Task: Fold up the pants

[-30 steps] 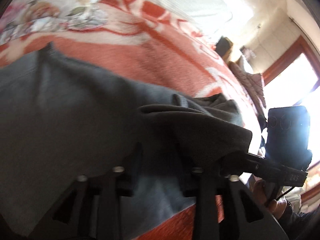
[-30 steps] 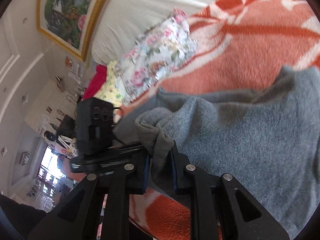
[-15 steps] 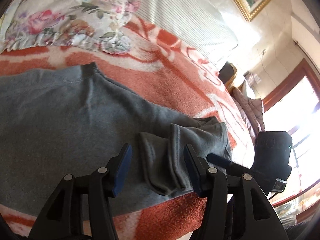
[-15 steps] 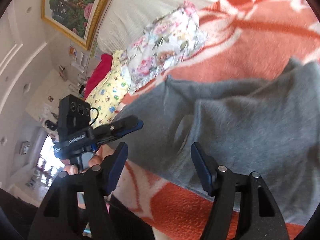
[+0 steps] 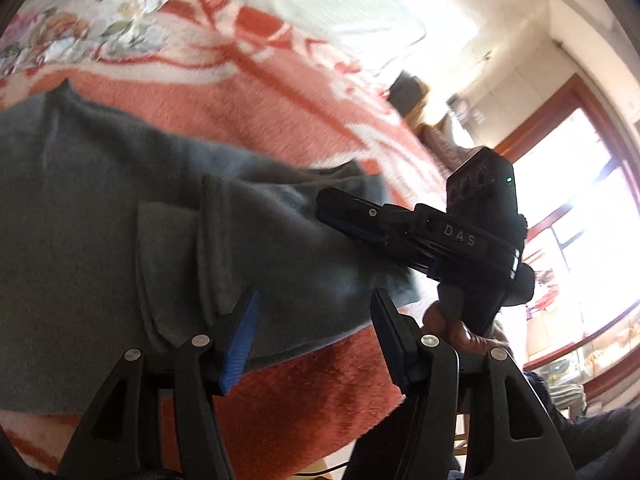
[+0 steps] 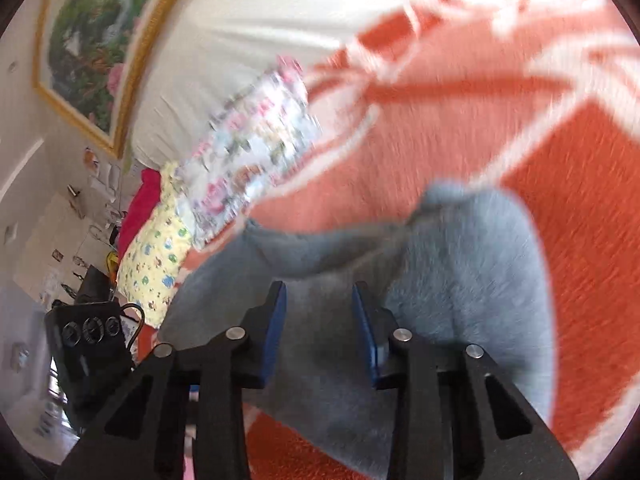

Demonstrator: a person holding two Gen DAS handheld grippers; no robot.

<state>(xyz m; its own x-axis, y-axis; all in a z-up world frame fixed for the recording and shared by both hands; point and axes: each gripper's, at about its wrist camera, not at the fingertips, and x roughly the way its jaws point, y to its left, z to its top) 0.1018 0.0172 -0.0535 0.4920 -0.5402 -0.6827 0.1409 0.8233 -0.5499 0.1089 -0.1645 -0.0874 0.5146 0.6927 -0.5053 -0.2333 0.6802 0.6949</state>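
Note:
The grey fleece pants [image 5: 100, 208] lie folded on the orange and white blanket [image 5: 256, 96]; they also show in the right wrist view [image 6: 460, 280]. My left gripper [image 5: 314, 304] is open and empty just above the near edge of the pants, by the folded cuffs [image 5: 172, 264]. My right gripper [image 6: 318, 296] is open and empty over the pants. Its body [image 5: 440, 236] shows in the left wrist view at the right end of the pants, held by a hand. The left gripper's body [image 6: 88, 344] shows at the lower left of the right wrist view.
A floral pillow [image 5: 92, 12] lies at the head of the bed, also in the right wrist view [image 6: 256, 152], with a yellow patterned pillow [image 6: 156, 256] beside it. A framed painting [image 6: 92, 40] hangs on the wall. A bright window [image 5: 580, 208] is at the right.
A second ago both grippers were shut on the pants' fabric. Both opened and let go. The pants now lie flat, and both grippers have drawn back; the right one swung over the pants.

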